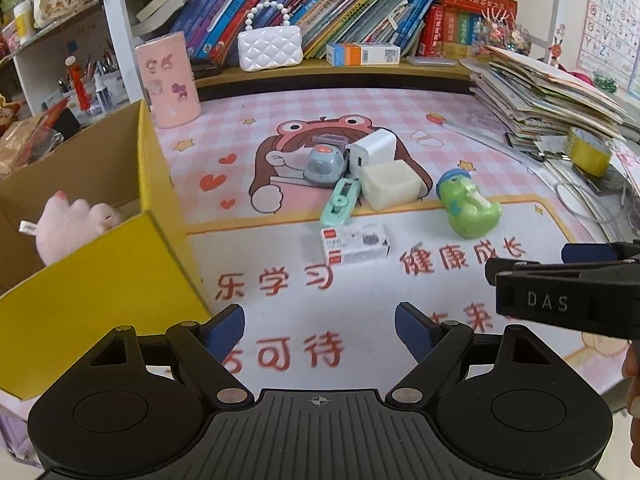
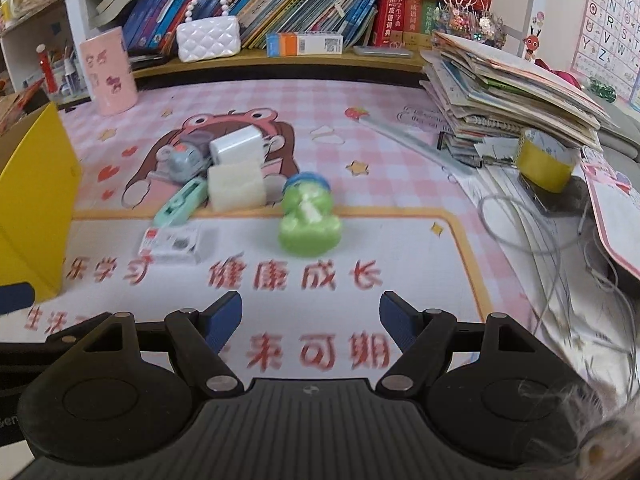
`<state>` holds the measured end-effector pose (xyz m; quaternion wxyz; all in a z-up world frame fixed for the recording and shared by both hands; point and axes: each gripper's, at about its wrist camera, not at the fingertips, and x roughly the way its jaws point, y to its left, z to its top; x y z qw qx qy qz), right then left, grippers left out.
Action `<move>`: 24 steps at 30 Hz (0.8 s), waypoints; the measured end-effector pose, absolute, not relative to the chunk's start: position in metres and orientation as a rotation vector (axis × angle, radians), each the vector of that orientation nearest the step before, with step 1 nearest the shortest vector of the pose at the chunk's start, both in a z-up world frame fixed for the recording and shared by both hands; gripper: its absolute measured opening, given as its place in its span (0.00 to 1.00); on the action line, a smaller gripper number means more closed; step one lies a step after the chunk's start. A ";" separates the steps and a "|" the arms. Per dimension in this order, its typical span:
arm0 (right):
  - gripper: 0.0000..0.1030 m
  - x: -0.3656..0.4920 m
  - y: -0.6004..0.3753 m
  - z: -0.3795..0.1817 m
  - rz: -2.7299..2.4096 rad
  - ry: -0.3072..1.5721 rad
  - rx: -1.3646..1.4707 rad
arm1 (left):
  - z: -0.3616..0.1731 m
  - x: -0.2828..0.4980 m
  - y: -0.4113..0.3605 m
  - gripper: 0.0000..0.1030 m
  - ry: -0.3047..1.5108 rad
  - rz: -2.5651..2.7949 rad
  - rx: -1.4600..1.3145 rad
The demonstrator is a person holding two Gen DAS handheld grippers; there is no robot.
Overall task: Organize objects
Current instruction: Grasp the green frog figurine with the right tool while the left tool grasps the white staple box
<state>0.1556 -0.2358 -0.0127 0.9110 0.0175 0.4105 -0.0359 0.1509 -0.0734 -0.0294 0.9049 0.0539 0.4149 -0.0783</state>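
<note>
A yellow cardboard box [image 1: 156,184] stands at the left and holds a pink plush toy [image 1: 76,220]. On the pink desk mat [image 1: 400,104] lie a green dinosaur toy [image 1: 468,204], a cream block [image 1: 390,188], a white charger [image 1: 372,150], a grey stapler [image 1: 324,162], a mint correction tape [image 1: 340,202] and a small white box [image 1: 354,242]. My left gripper [image 1: 320,332] is open and empty above the mat's front. My right gripper [image 2: 312,320] is open and empty, in front of the dinosaur toy [image 2: 308,216]; it shows in the left wrist view [image 1: 560,276].
A pink cylinder holder [image 1: 168,80] stands at the back left. A white quilted purse [image 1: 270,46] and books sit on the shelf. A tall stack of papers [image 1: 548,96], yellow tape roll [image 1: 590,152] and cables [image 2: 560,240] crowd the right side.
</note>
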 end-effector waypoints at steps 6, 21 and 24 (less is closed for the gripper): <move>0.67 0.182 -0.250 -0.011 -0.030 0.826 0.061 | -0.033 0.174 -0.087 0.80 0.870 -0.128 0.110; 0.64 0.262 -0.257 -0.028 0.052 0.874 0.056 | -0.063 0.240 -0.117 0.79 0.963 -0.068 0.070; 0.64 0.269 -0.255 -0.034 0.071 0.902 0.042 | -0.069 0.246 -0.117 0.79 0.990 -0.082 0.055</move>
